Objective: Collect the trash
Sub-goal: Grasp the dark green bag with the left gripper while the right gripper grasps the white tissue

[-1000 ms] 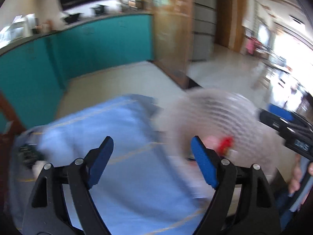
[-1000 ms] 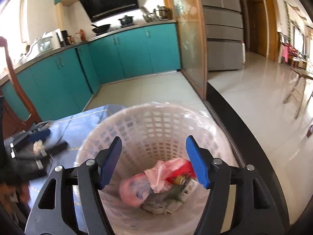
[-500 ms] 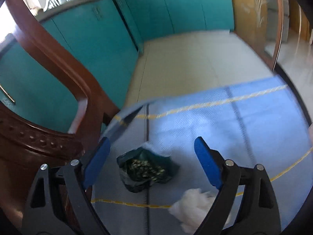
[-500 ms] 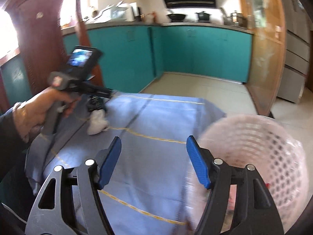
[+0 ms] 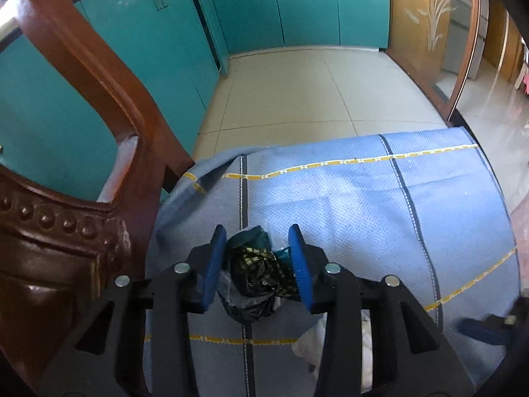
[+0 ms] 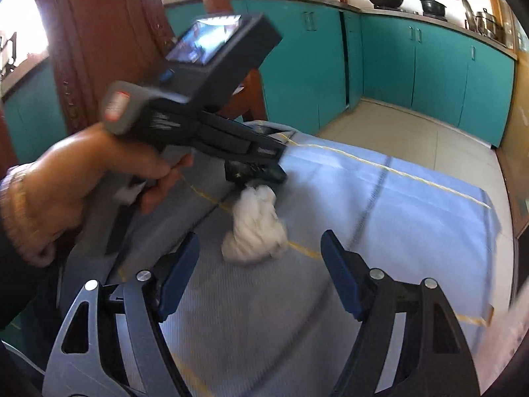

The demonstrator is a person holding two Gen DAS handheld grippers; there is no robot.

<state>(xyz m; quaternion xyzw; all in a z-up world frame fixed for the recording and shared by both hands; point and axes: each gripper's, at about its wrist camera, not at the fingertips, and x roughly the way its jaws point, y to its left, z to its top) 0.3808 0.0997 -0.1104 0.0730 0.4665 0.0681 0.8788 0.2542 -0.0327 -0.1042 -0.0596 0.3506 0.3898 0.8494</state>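
Note:
A crumpled dark green wrapper [image 5: 254,271] lies on the blue tablecloth [image 5: 363,205]. My left gripper [image 5: 257,235] points down at it, its jaws closing, and both blue pads press the wrapper's sides. A white tissue wad [image 6: 254,228] lies just behind the wrapper [image 6: 254,172] in the right wrist view. In the left wrist view the tissue wad [image 5: 310,340] is partly hidden by a finger. My right gripper [image 6: 259,244] hovers low in front of the tissue, its jaws opening with nothing between them. A hand [image 6: 82,182] holds the left gripper [image 6: 264,162].
A carved wooden chair [image 5: 82,66] stands close to the table's left corner. Teal cabinets [image 5: 297,6] and a tiled floor [image 5: 297,92] lie beyond the table's far edge. A blurred white basket rim [image 6: 509,324] shows at the lower right.
The left gripper swung from the basket to the wrapper, dropped over it and closed. The right gripper swung left from the basket toward the tissue and widened slightly.

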